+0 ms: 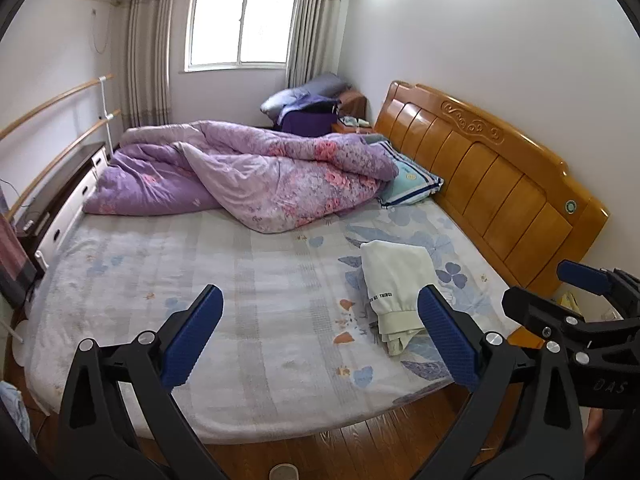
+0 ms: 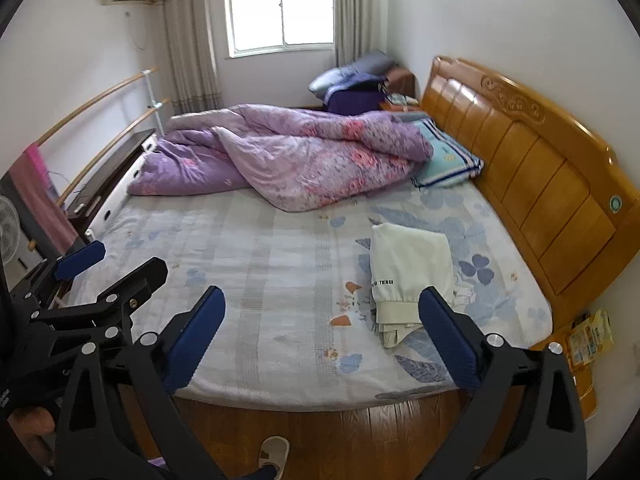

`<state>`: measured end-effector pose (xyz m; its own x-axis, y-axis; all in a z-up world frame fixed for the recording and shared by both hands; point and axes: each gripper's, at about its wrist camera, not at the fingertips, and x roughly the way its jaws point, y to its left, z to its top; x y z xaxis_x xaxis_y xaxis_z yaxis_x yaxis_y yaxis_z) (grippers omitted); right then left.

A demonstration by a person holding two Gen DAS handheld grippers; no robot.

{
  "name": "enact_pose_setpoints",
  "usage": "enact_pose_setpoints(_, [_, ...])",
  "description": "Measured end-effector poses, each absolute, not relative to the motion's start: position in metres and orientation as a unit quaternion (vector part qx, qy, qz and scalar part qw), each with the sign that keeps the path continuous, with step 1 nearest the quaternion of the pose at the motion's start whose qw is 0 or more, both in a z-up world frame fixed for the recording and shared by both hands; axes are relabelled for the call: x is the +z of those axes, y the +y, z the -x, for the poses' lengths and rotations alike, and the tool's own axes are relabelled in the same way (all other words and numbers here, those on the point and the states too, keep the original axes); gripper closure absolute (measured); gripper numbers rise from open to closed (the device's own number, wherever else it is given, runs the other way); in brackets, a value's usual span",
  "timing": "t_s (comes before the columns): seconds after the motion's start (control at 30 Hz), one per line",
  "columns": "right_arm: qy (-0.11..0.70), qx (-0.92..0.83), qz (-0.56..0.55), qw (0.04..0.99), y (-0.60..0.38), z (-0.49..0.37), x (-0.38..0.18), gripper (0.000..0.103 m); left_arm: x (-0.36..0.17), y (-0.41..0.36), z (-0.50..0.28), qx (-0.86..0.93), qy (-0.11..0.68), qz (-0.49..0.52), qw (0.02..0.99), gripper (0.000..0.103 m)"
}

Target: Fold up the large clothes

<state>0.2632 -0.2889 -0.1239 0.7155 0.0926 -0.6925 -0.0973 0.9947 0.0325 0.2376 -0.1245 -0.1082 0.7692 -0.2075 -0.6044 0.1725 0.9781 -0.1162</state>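
Observation:
A cream-white garment (image 1: 396, 284) with black lettering lies folded on the bed's right side, near the headboard; it also shows in the right wrist view (image 2: 408, 268). My left gripper (image 1: 320, 336) is open and empty, held over the bed's near edge, its right finger next to the garment's hem. My right gripper (image 2: 320, 332) is open and empty, also above the near edge, its right finger overlapping the garment's lower corner in view. Each gripper shows at the edge of the other's view: the right one (image 1: 576, 292), the left one (image 2: 104, 268).
The bed (image 1: 240, 280) has a pale floral sheet. A crumpled purple floral quilt (image 1: 248, 168) and a blue-striped pillow (image 1: 412, 180) lie at its far side. A wooden headboard (image 1: 500, 184) stands on the right. A dresser (image 1: 60, 200) stands left. Wooden floor (image 2: 340, 432) with a slipper (image 2: 274, 452) lies below.

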Motion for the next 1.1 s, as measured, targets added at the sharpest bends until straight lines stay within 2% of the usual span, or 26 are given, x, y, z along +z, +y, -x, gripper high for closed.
enact_pose_setpoints(0.5, [0.318,0.113,0.017,0.941,-0.309,-0.128,-0.082,0.008,-0.046,-0.153,-0.058,0.004,0.259,-0.02,0.966,0.005])
enact_pose_setpoints(1.1, [0.256,0.103,0.009,0.961,-0.25,-0.04,-0.033,0.008,0.019,-0.089,0.04,0.007,0.191,-0.032,0.981,0.005])
